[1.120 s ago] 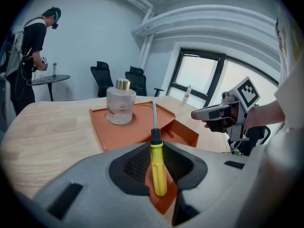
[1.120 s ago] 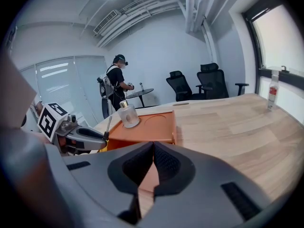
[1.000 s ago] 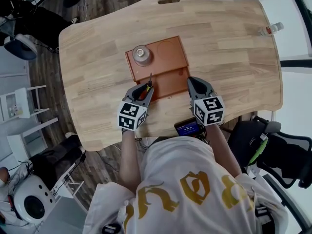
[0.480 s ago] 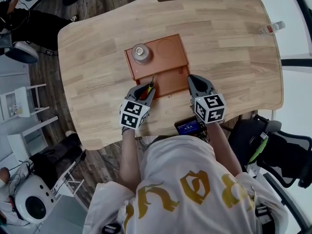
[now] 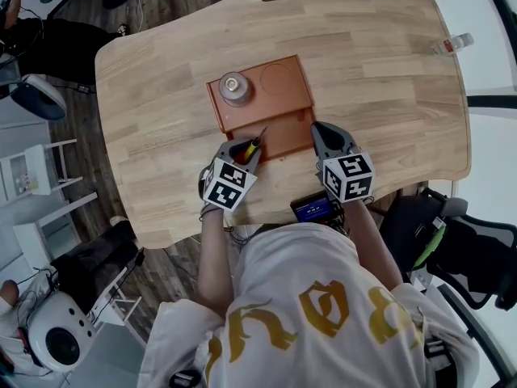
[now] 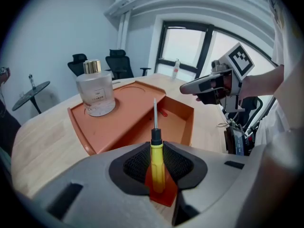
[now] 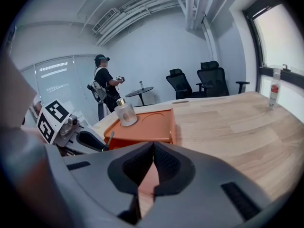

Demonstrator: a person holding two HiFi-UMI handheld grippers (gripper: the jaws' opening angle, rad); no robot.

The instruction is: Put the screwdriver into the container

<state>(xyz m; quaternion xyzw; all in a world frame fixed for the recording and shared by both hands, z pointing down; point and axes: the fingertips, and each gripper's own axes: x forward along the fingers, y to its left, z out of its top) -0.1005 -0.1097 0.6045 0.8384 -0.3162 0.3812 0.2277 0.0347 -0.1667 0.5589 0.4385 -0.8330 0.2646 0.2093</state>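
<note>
My left gripper (image 5: 247, 147) is shut on a yellow-handled screwdriver (image 5: 254, 145). The metal shaft (image 6: 155, 114) juts forward over the front edge of the orange container (image 5: 284, 136). That container has a raised flat shelf (image 6: 124, 109) and a deeper well (image 6: 176, 122) in front. A glass perfume bottle (image 5: 234, 89) stands on the shelf. My right gripper (image 5: 320, 131) sits shut and empty by the container's right front corner. In its own view, my right gripper (image 7: 153, 148) has its pads meeting, with the container (image 7: 142, 125) ahead.
The wooden table (image 5: 380, 111) carries a small clear bottle (image 5: 449, 45) near its far right edge. A device with a blue screen (image 5: 311, 210) hangs at the table's front edge. Office chairs (image 7: 209, 80) and a standing person (image 7: 105, 87) are beyond the table.
The left gripper has turned a little, so the screwdriver's shaft now slants to the upper right toward the container's well. The right gripper has barely moved.
</note>
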